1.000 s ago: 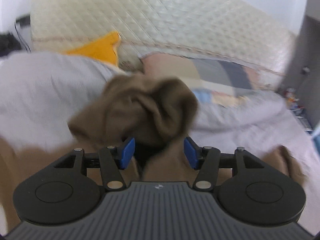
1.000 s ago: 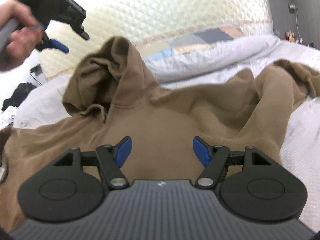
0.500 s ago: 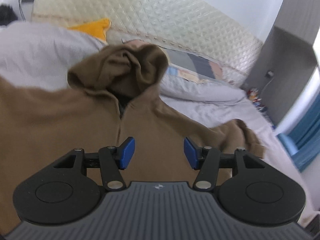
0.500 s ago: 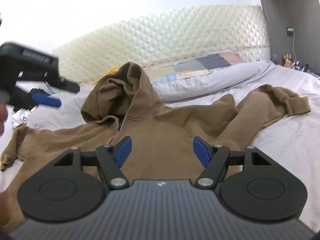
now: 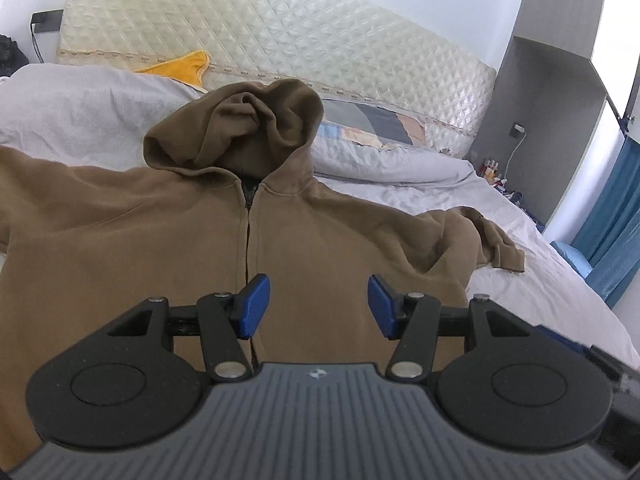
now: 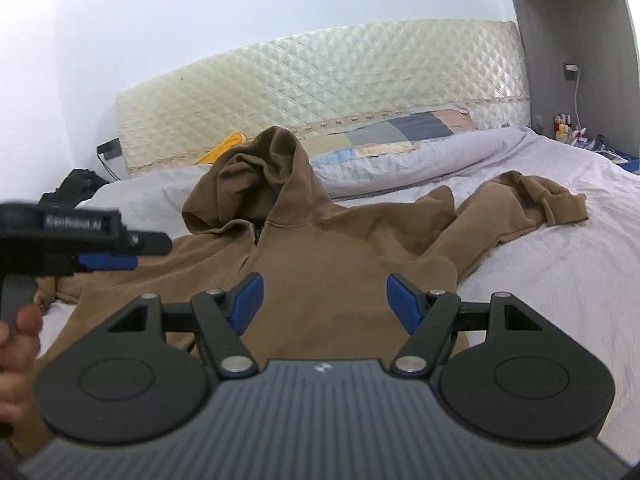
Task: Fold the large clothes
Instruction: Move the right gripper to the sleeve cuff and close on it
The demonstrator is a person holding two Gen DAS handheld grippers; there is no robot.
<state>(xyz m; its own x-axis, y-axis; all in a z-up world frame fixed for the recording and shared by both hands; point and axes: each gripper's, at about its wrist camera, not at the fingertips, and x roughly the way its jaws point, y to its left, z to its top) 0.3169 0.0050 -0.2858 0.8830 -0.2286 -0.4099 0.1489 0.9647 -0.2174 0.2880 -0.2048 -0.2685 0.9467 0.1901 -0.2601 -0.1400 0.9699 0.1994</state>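
Note:
A brown zip hoodie [image 5: 168, 248] lies front up on the bed, hood [image 5: 248, 128] bunched toward the headboard, its right sleeve [image 5: 476, 240] crumpled on the sheet. My left gripper [image 5: 318, 304] is open and empty above the chest, near the zip. My right gripper [image 6: 322, 300] is open and empty above the hoodie [image 6: 332, 264] body. The left gripper also shows in the right wrist view [image 6: 100, 256] at the left, held in a hand, over the hoodie's left side.
The bed has a grey sheet [image 6: 560, 272], a grey pillow [image 5: 384, 160] and a quilted cream headboard [image 5: 280, 36]. A yellow cloth [image 5: 180, 66] lies by the headboard. A grey cabinet [image 5: 540, 120] and small bottles [image 6: 568, 128] stand at the right.
The left gripper let go of the hood and drew back; the hood now rests on the bed. Both grippers pulled back and up, so more of the spread hoodie shows.

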